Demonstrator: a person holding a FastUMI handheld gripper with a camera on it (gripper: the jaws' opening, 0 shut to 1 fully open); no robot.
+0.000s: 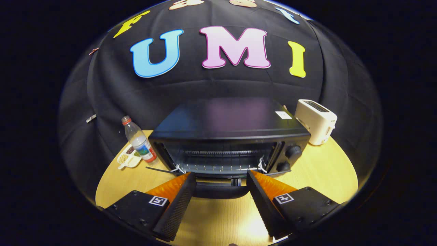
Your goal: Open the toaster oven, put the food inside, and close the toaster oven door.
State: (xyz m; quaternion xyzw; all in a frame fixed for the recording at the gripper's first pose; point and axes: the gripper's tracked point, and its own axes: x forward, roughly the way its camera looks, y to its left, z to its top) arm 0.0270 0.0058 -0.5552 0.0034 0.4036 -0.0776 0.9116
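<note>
Gripper: we see the gripper (221,177) low over the table, pointing at the front of the toaster oven; its two fingers stand wide apart and they hold nothing
Fingers: the left fingertip (186,182) and the right one reach the lower front edge of the oven; we cannot tell if they touch it
Toaster oven: the toaster oven (228,136) is a black box that stands in the middle of the table, just ahead of the fingers; its door (220,186) hangs down and open, and its dark handle edge lies between the two fingertips
Oven inside: we see a wire rack (220,160) in the cavity; nothing lies on it, as far as we can see
Knobs: two round knobs (290,157) sit on the right side of the oven front, one above the other
Food: a small pale tray (127,160) with some small dark and light pieces lies on the table to the left of the oven, behind a bottle; we cannot tell what the pieces are
Bottle: a clear plastic bottle (138,140) with a red cap stands just beside the left side of the oven
Toaster: a cream toaster (315,121) stands to the right of the oven, near its back corner
Table: the table (317,171) is of light wood
</note>
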